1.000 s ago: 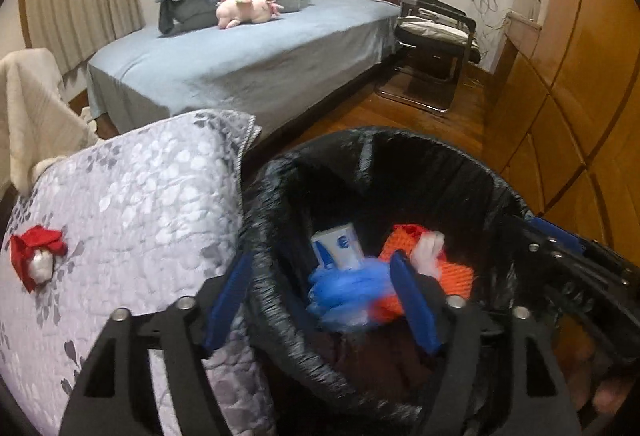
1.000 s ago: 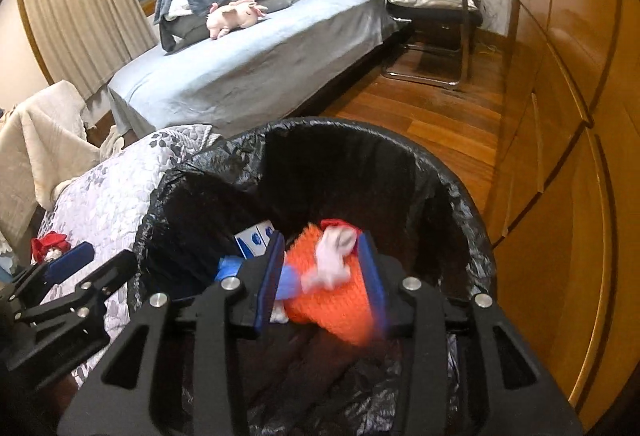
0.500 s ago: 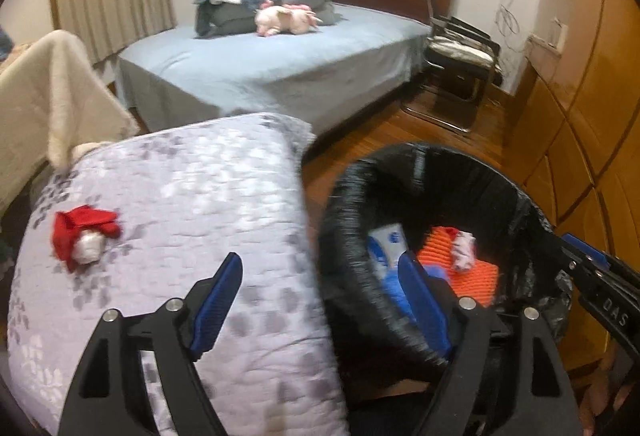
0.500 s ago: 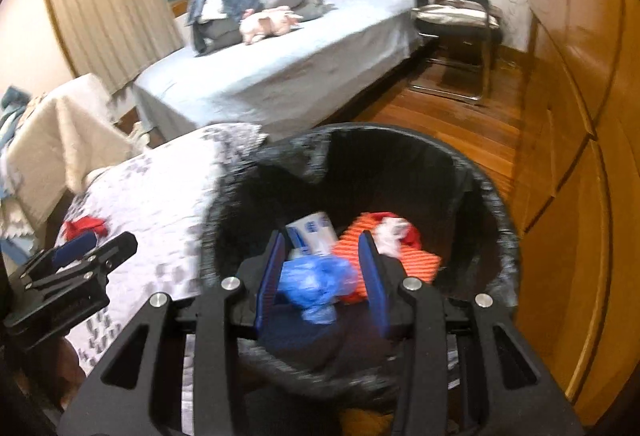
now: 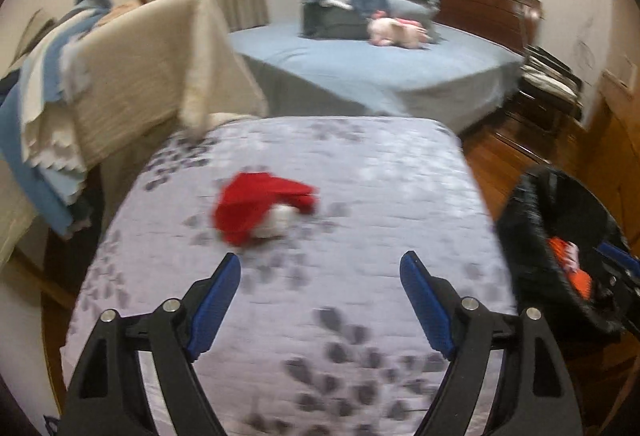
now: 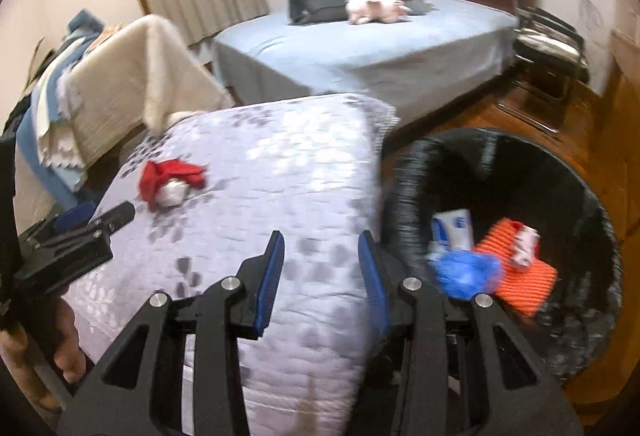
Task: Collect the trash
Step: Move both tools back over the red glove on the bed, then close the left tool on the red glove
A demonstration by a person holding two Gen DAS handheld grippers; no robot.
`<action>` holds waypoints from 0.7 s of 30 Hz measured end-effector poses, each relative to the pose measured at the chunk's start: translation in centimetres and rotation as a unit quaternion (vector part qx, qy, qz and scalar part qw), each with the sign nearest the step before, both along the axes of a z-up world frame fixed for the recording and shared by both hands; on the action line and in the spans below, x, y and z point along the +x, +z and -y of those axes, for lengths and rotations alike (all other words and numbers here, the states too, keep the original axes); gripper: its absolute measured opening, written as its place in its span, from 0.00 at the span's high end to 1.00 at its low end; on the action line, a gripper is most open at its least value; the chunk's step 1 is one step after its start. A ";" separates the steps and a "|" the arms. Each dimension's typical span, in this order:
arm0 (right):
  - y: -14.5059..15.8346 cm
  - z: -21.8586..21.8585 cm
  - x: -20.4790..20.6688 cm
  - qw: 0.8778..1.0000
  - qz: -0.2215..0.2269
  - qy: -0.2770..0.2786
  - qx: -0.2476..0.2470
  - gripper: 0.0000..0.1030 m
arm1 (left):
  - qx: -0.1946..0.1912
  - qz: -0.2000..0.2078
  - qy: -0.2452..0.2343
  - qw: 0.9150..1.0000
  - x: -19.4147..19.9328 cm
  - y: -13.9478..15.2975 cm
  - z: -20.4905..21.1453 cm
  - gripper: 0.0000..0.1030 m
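Left wrist view first: our left gripper (image 5: 320, 292) stands with its jaws wide and nothing between them, only the grey floral quilt (image 5: 360, 172) showing through the gap. A second ago those same jaws hung over the black-lined bin with a blue wad between them; now the bin (image 5: 532, 220) has slid to the right edge of this view, and the red and white crumpled scrap (image 5: 260, 212) that was far off to the left lies just ahead of the fingertips, a little left of centre. We judge the left hand has dropped its load and swung across to line up on the next piece.

Our right gripper (image 6: 322, 268) has its jaws at a narrow gap and empty, with quilt visible between the blue pads (image 6: 270, 272). A second ago an orange ribbed piece sat between them above the bin; that orange piece (image 6: 516, 276) now rests inside the bin beside the blue wad (image 6: 466, 272) and a small white and blue carton (image 6: 452, 228). The bin's rim (image 6: 404, 172) touches the quilt's edge, to the right of the right gripper.

So three items appear binned and one scrap remains on the quilt that we can see. In the right wrist view the left gripper's tip (image 6: 116, 216) is just beside that scrap, not touching it. The next move, we reckon, calls for the left jaws to settle around the soft scrap without pinching the quilt beneath.
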State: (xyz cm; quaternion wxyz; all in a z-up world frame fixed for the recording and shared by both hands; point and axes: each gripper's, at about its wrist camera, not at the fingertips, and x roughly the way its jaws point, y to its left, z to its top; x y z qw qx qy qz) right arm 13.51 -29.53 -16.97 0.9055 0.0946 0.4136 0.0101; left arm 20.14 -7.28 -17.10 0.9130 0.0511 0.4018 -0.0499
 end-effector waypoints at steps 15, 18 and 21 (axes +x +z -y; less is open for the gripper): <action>-3.2 -9.0 7.3 0.998 -0.016 0.055 -0.001 0.63 | -0.024 -0.002 0.040 0.999 5.8 -2.4 -8.0 0.22; -4.0 -9.6 8.4 0.998 -0.020 0.059 -0.002 0.63 | -0.035 -0.011 0.033 0.999 7.2 -3.4 -8.2 0.22; -4.9 -9.9 9.6 0.998 -0.029 0.062 -0.001 0.63 | -0.041 -0.015 0.029 0.999 8.6 -4.4 -8.0 0.22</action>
